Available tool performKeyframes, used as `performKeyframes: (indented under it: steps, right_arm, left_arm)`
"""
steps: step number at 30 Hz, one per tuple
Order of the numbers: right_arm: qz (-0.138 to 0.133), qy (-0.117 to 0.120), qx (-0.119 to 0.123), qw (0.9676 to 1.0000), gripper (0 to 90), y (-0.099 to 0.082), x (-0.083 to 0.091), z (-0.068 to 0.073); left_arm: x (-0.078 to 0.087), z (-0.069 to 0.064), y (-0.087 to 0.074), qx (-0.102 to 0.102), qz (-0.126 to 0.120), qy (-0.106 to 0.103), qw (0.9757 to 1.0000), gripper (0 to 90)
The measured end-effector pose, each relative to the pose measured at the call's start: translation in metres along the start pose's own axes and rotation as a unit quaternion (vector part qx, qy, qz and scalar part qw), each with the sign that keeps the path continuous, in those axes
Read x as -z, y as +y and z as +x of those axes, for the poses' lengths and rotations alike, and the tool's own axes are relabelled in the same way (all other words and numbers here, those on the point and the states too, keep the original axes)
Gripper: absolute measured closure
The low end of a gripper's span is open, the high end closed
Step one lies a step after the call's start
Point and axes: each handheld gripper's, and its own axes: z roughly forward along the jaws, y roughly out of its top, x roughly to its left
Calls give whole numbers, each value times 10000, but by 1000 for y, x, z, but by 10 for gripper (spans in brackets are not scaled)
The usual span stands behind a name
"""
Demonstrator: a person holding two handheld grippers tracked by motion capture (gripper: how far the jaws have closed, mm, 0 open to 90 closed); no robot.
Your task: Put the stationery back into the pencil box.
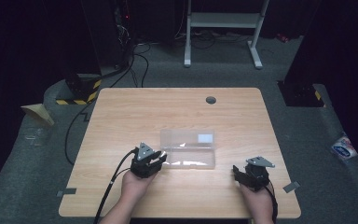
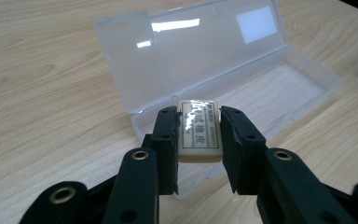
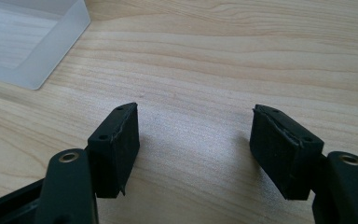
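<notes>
Eraser [image 2: 199, 131], one, clamped by left gripper [image 2: 199, 135] above one open box [image 2: 223, 60].

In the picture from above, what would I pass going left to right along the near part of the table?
The left claw gripping an eraser → the clear plastic case, lid open → bare wooden table → the right claw, open and holding nothing.
</notes>
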Motion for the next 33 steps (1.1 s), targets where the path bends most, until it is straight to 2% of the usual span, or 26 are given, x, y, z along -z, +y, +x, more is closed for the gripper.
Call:
performKeyframes:
  steps: [8, 9, 27, 33]
  right_arm:
    - [-11, 4, -2, 10000, 325, 0, 0, 0]
    - [-1, 3, -1, 10000, 325, 0, 0, 0]
    - [5, 3, -14, 10000, 326, 0, 0, 0]
    - [4, 7, -8, 10000, 327, 0, 0, 0]
  left_arm:
    - [-11, 2, 5, 126, 47, 8, 9999, 678]
    - [-14, 3, 5, 203, 66, -3, 9998, 679]
    - [-33, 0, 0, 143, 299, 331, 9989, 678]
    - [-34, 0, -2, 160, 331, 328, 9988, 678]
